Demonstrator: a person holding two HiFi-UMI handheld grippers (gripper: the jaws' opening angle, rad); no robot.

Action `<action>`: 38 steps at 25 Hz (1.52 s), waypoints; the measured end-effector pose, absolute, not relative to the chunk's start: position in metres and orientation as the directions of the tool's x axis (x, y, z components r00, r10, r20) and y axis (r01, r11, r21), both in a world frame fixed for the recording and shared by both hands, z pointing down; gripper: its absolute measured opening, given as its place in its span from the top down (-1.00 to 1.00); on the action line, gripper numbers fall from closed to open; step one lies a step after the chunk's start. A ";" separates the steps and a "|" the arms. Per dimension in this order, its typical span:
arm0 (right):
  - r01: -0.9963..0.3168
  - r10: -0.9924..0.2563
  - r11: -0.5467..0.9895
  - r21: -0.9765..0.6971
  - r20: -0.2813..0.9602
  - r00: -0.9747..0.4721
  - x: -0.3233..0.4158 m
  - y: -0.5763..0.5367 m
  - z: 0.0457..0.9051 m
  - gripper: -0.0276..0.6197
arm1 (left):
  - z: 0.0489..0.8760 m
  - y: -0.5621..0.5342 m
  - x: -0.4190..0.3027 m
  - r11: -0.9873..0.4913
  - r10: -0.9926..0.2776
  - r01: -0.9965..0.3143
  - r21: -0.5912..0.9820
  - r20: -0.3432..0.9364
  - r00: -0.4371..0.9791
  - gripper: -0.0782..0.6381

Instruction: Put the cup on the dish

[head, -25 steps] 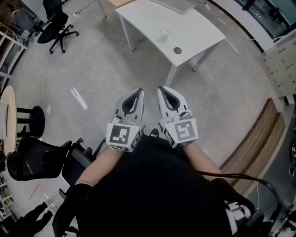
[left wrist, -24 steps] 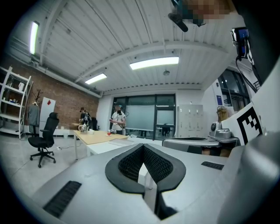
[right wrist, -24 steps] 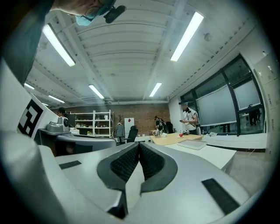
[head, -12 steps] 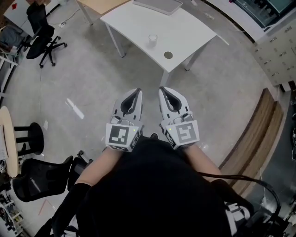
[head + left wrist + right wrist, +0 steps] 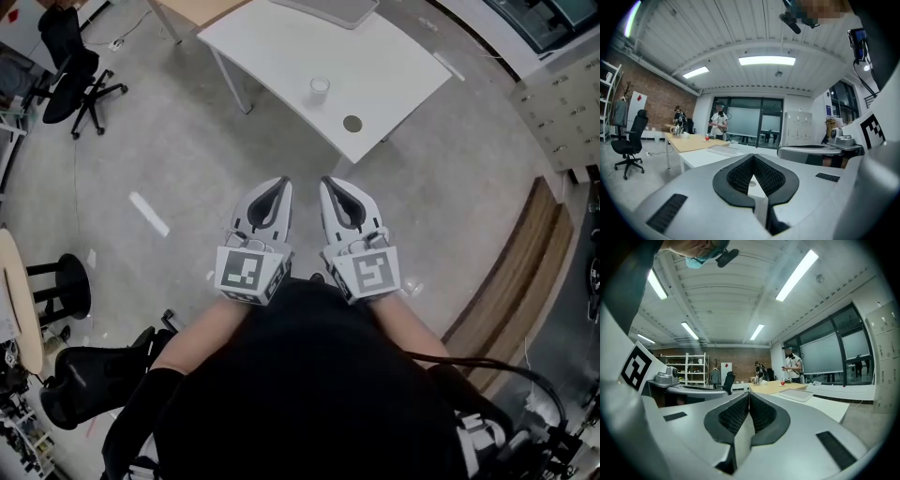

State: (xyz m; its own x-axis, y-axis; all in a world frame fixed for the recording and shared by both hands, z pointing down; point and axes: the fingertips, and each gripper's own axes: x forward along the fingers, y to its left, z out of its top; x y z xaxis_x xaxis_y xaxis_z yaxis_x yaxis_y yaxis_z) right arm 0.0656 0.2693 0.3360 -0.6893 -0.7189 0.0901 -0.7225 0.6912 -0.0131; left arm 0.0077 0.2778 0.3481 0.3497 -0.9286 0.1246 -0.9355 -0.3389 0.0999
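Note:
A small clear cup (image 5: 319, 86) stands on the white table (image 5: 281, 47) far ahead of me. A small round dark dish (image 5: 352, 123) lies near the table's front corner, to the right of the cup and apart from it. My left gripper (image 5: 279, 184) and right gripper (image 5: 329, 182) are held side by side close to my body, over the floor and well short of the table. Both are shut with nothing between the jaws. The left gripper (image 5: 752, 157) points level toward the table, and the right gripper (image 5: 748, 394) does the same.
A grey tray (image 5: 328, 9) lies at the table's far edge. Black office chairs (image 5: 70, 64) stand at the far left, a black stool (image 5: 62, 287) and another chair (image 5: 94, 375) nearer left. A wooden step (image 5: 511, 272) runs along the right. A person (image 5: 718, 123) stands beyond the tables.
The head view has shifted a little, so the table, cup and dish sit slightly lower in frame. Both grippers stay shut, side by side in the same place.

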 end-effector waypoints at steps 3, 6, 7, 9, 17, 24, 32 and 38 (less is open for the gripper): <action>-0.713 -0.709 0.701 -0.005 0.105 -0.698 0.041 0.252 0.340 0.87 | 0.352 0.255 -0.017 -0.330 -0.930 -0.937 0.114 0.131 0.343 0.76; -0.718 -0.712 0.696 -0.005 0.124 -0.691 0.022 0.234 0.341 0.87 | 0.351 0.237 -0.036 -0.332 -0.929 -0.936 0.119 0.133 0.346 0.76; -0.715 -0.709 0.699 0.000 0.122 -0.694 0.014 0.229 0.341 0.87 | 0.350 0.231 -0.042 -0.337 -0.927 -0.934 0.118 0.131 0.351 0.76; -0.710 -0.707 0.704 0.015 0.117 -0.698 -0.001 0.220 0.337 0.87 | 0.348 0.219 -0.054 -0.348 -0.923 -0.930 0.115 0.129 0.361 0.76; -0.751 -0.753 0.657 0.060 0.101 -0.650 -0.040 0.184 0.324 0.87 | 0.336 0.177 -0.091 -0.414 -0.902 -0.902 0.123 0.078 0.425 0.76; -0.759 -0.764 0.645 0.089 0.095 -0.638 -0.069 0.178 0.320 0.87 | 0.331 0.164 -0.120 -0.444 -0.890 -0.886 0.132 0.050 0.453 0.76; -0.774 -0.781 0.624 0.103 0.100 -0.616 -0.088 0.169 0.310 0.87 | 0.326 0.169 -0.142 -0.438 -0.894 -0.890 0.124 0.037 0.446 0.76; -0.791 -0.801 0.599 0.127 0.090 -0.592 -0.087 0.167 0.310 0.87 | 0.325 0.165 -0.150 -0.438 -0.896 -0.891 0.119 0.026 0.444 0.76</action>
